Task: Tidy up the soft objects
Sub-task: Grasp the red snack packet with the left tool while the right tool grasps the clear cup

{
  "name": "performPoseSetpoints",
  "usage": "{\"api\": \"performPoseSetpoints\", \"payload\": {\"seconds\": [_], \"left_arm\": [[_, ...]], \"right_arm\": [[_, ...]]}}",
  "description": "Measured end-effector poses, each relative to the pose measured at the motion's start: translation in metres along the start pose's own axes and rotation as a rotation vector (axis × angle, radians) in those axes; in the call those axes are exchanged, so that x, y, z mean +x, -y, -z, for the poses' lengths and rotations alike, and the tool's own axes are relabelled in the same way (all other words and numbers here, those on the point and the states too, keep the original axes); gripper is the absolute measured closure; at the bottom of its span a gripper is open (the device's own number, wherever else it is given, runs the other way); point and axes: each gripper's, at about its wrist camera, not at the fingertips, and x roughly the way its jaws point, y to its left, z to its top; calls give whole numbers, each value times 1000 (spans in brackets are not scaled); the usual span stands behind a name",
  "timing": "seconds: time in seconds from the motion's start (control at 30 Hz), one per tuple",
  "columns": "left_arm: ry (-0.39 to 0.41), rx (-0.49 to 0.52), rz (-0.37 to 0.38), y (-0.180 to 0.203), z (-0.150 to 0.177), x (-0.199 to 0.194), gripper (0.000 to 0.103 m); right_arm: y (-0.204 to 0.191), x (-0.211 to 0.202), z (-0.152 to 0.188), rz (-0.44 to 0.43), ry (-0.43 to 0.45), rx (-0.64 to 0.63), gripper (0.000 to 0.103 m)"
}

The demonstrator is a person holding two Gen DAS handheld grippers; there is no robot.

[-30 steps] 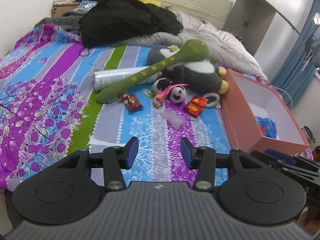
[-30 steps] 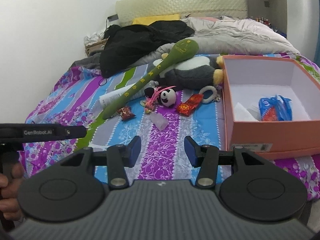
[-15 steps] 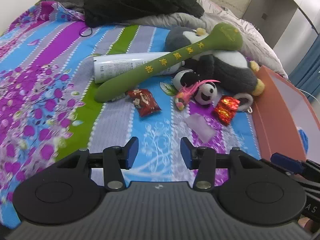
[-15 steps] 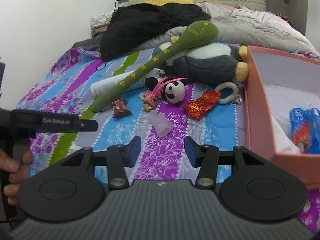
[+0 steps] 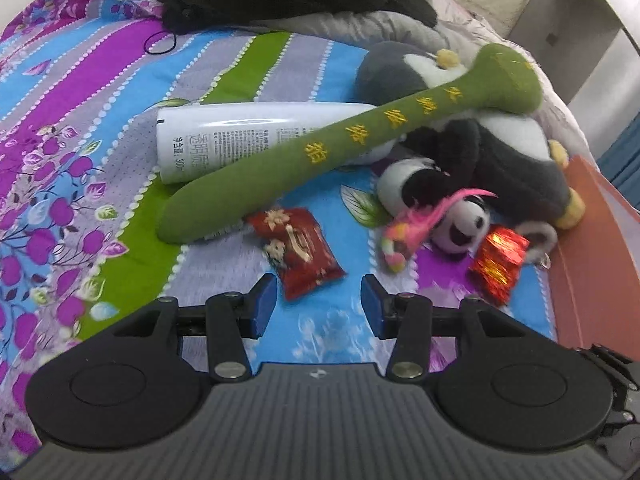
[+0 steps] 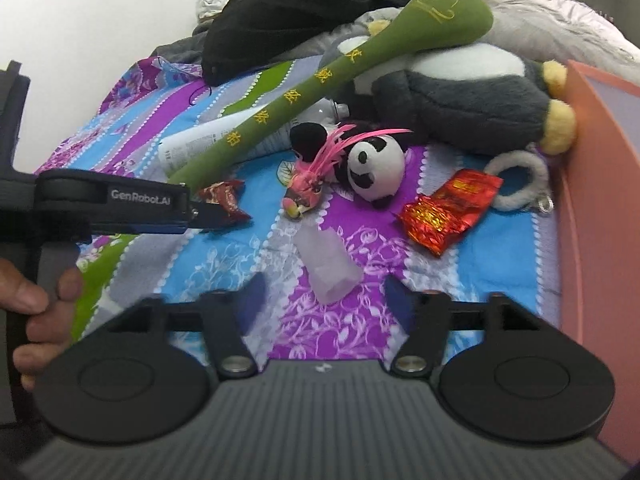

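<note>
Right wrist: right claw (image 6: 322,300) angled bedward, agape

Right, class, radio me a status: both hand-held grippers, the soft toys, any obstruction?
Left hand-held gripper open, empty; right hand-held gripper just opened wider, empty. Panda plush untouched on bed. Green plush stick lies across white bottle.

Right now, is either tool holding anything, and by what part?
Nothing is held. The left tool is open above the dark red packet; the right tool, whose jaws have just been opening, frames the clear wrapper without touching it.
</note>
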Motion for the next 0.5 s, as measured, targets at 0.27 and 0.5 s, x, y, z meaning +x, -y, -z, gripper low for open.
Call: {"api": "performPoseSetpoints", "payload": {"seconds": [0.27, 0.5], "left_arm": [[6, 1, -21, -5, -7, 24, 46], [18, -21, -15, -5, -11, 31, 50]], "right_arm": [[3, 32, -3, -14, -22, -26, 30], [0, 45, -3, 5, -35, -72, 64]]}}
